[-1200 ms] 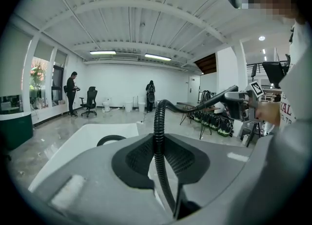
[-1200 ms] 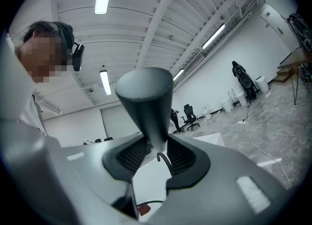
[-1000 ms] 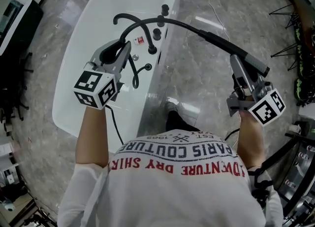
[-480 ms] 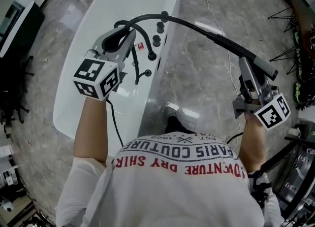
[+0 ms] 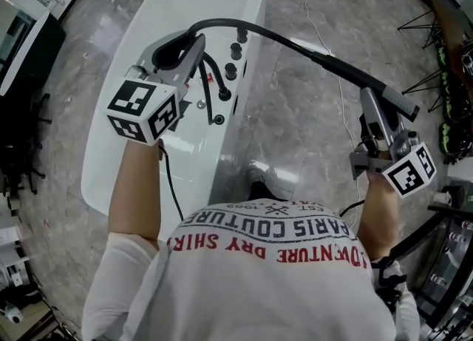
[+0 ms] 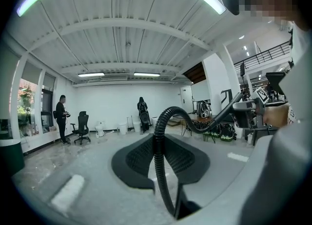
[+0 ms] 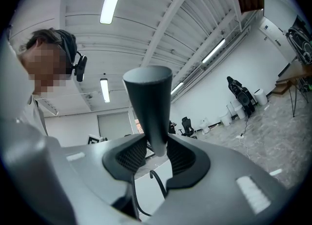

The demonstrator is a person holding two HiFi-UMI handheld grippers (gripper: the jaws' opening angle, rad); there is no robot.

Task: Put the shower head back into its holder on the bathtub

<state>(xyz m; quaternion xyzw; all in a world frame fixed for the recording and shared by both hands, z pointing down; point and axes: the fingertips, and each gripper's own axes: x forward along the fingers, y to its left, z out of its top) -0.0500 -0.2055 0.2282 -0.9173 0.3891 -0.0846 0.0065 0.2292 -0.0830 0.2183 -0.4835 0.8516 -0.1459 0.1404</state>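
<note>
The room was wide, with a grey marble floor (image 5: 310, 110), white walls and a ribbed ceiling (image 6: 122, 38) lit by strips. A white bathtub (image 5: 126, 88) stood on that floor, black fittings (image 5: 230, 72) along its rim. The left gripper (image 5: 196, 41) was clamped on the black hose (image 5: 295, 42) above the tub. The right gripper (image 5: 371, 99) gripped the shower head (image 5: 392, 98) out over the floor, well apart from the tub.
</note>
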